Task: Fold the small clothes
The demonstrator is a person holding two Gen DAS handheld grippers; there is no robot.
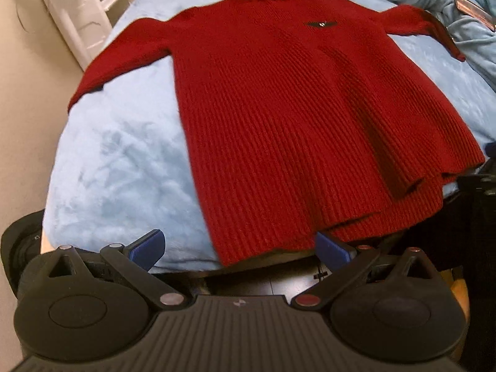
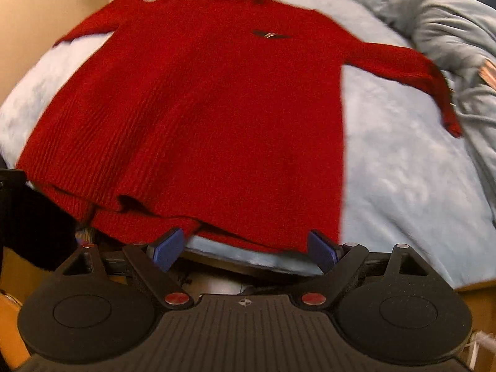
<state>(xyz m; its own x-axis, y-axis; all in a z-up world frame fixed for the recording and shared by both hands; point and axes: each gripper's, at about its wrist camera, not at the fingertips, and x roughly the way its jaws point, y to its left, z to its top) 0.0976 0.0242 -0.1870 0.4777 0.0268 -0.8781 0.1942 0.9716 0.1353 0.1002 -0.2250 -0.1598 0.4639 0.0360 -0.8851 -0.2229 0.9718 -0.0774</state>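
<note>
A red ribbed-knit sweater (image 1: 279,117) lies flat, front up, on a light blue plush blanket (image 1: 117,161) that covers the bed. Its collar points toward the far edge of the bed and its hem (image 1: 269,251) lies along the near edge, slightly overhanging it. Both sleeves are spread outward: the left sleeve (image 1: 117,59) runs toward the left edge of the bed, and the right sleeve (image 1: 424,24) reaches a rumpled grey-blue quilt (image 1: 449,0) heaped at the far right corner. A small dark emblem (image 1: 321,24) sits on the chest. At the near right part of the hem a fold of knit is turned up, so that two layers show.

Left gripper (image 1: 240,246): jaws spread wide, holding nothing, its blue fingertips (image 1: 148,248) level with the hem at the near edge of the bed; the right fingertip lies just beside the hem, though contact cannot be determined.

Right gripper (image 2: 246,248): jaws likewise spread wide and empty, blue fingertips (image 2: 169,248) just below the hem (image 2: 248,241) of the sweater (image 2: 201,108), with the blanket (image 2: 403,186) visible between them. This view is motion-blurred.

A white set of drawers (image 1: 90,6) stands beyond the left edge of the bed, against a pale wall. A flat pinkish object (image 1: 474,12) rests on the quilt; its identity cannot be determined
</note>
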